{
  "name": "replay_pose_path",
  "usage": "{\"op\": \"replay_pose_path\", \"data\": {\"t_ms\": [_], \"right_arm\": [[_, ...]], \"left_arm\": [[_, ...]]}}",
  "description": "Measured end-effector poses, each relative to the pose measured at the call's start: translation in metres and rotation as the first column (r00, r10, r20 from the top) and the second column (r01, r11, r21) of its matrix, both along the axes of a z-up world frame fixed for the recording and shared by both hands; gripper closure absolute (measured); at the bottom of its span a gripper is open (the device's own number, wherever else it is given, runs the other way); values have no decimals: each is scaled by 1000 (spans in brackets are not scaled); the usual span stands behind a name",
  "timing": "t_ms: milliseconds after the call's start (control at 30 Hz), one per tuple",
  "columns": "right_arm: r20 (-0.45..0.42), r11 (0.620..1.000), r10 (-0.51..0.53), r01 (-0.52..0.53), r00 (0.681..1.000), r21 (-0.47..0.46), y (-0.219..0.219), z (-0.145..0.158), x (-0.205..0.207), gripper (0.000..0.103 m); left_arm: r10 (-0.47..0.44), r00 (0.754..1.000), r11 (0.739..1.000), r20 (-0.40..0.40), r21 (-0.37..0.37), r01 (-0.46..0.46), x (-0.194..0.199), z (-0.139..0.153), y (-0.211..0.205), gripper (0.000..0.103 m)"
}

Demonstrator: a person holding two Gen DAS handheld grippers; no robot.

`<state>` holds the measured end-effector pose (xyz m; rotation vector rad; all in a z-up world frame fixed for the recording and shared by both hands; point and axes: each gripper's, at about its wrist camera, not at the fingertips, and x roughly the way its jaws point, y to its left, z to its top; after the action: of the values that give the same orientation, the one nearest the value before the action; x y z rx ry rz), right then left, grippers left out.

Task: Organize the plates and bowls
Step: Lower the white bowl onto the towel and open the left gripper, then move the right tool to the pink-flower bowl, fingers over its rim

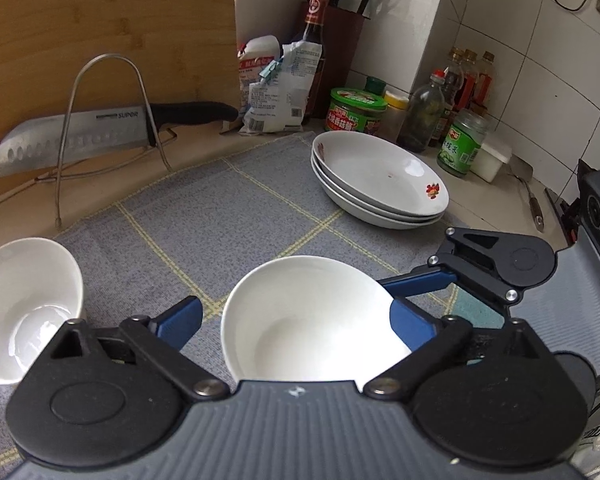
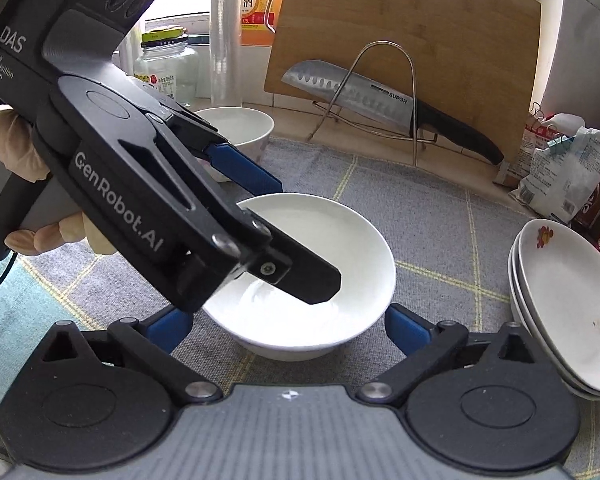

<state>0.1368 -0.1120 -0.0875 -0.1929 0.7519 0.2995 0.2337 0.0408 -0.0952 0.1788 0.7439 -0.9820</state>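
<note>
Left tool (image 2: 300, 232) spread open astride white bowl (image 2: 320, 264), right tool (image 2: 288, 330) open, grey checked mat (image 1: 228, 216), tiled kitchen wall (image 1: 540, 60).

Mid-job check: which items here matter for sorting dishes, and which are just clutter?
Job items:
near bowl
second bowl
plate stack
left gripper
right gripper

Clutter:
knife
cutting board
green jars
sauce bottles

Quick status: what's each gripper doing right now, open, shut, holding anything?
Left gripper: open, fingers straddling the white bowl, not clamped.
Right gripper: open, holding nothing; the same bowl sits just ahead between its fingers.
</note>
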Motion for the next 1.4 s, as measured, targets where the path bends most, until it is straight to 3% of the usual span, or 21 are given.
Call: {"op": "replay_pose_path", "data": {"t_ms": [200,433,633,833,1100,1400], "right_arm": [[-11,1000,-18,18,1000,-7,-5,1,-11,0],[2,999,-34,34,999,0,-6,9,-22,0],[-4,997,-54,54,999,54,-7,17,-23,0],[-26,997,-37,39,999,73,-2,23,-16,0],[-15,998,18,-17,1000,55,9,39,-4,0],[-13,999,31,-31,999,32,10,53,19,0]], "left_arm": [[134,979,991,155,-46,-128,-24,15,27,1],[279,906,957,320,-12,-290,-57,18,51,1],[395,879,914,267,-16,-406,-64,5,72,1],[476,830,870,290,-20,-492,-65,0,89,1],[514,810,847,284,-20,-531,-49,-7,97,1],[539,804,833,253,-15,-553,-14,-20,91,1]]}}
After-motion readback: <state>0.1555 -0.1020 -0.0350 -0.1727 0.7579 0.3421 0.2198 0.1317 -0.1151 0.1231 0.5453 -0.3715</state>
